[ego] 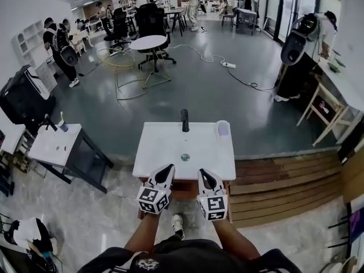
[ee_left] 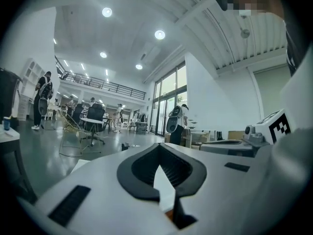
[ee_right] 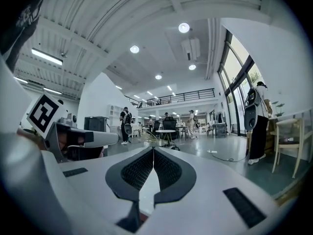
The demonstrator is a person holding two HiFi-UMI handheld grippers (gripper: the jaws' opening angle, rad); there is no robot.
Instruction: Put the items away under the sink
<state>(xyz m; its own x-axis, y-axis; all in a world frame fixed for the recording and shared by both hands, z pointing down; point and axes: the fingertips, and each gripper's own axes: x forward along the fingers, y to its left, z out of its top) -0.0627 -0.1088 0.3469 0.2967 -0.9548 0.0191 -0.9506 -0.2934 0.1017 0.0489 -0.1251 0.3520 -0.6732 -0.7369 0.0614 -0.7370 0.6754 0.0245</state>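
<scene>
Ahead, the sink (ego: 165, 147) lies just beyond the left hand-held gripper (ego: 168, 168).

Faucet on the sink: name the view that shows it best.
Head view: the faucet stands whole at the sink's far edge. Both gripper views look level across the room past their own jaws; neither shows the faucet clearly.

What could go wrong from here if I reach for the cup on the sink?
The cup sits at the back right corner of the sink, so a nudge could tip it off. The left gripper and right gripper have shut fingers, so they'd push, not grasp. The faucet stands near the reach path.
</scene>
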